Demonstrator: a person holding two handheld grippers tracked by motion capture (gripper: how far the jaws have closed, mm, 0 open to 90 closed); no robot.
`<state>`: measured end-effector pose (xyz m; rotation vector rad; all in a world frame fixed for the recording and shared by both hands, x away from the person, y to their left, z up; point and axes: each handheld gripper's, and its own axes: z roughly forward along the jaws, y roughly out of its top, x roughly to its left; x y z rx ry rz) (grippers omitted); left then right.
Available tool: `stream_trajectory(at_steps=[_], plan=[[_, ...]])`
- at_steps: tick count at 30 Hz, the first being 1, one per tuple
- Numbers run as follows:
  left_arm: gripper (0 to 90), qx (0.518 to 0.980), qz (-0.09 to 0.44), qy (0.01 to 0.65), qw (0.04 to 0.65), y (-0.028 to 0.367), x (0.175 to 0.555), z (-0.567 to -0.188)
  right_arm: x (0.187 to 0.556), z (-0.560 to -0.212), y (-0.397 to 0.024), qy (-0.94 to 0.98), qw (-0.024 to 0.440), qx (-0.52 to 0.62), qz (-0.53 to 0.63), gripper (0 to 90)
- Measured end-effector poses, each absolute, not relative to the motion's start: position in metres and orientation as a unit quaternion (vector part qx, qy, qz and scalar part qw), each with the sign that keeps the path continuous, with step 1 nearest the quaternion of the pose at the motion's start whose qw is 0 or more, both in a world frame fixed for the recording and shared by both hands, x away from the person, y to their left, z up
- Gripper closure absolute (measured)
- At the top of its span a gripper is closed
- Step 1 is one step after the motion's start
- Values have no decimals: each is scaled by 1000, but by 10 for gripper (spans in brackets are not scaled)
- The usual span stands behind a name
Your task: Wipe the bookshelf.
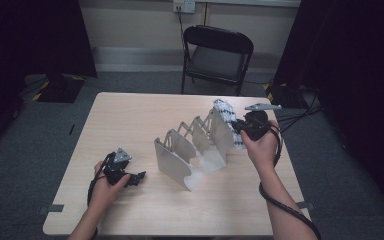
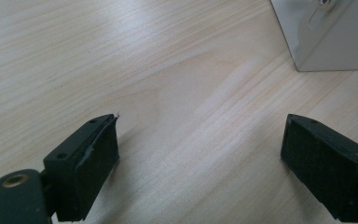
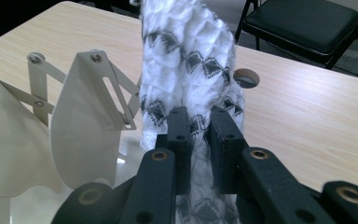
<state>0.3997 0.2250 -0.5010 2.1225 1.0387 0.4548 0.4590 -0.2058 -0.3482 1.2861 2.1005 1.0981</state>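
Right gripper (image 3: pixel 200 126): we saw it pinching the white patterned cloth (image 3: pixel 186 60) beside the rack's (image 1: pixel 192 150) far-right end.
Left gripper (image 2: pixel 200 158): spread over bare table (image 2: pixel 121 70), left of rack.

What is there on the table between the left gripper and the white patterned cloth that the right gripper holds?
The expandable metal rack stands between the left gripper and the cloth, as the high view shows.

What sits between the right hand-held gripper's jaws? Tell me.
A white knitted cloth with dark diamond patterns is pinched in the right hand-held gripper, beside the white accordion rack. The cloth's lower end is hidden behind the jaws.
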Motion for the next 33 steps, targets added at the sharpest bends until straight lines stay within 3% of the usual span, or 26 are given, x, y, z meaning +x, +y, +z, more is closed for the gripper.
stream_trajectory(at_steps=[33], plan=[[109,823,176,403,359,225,400,-501,462,-409,-215,765,178,472,401,801]])
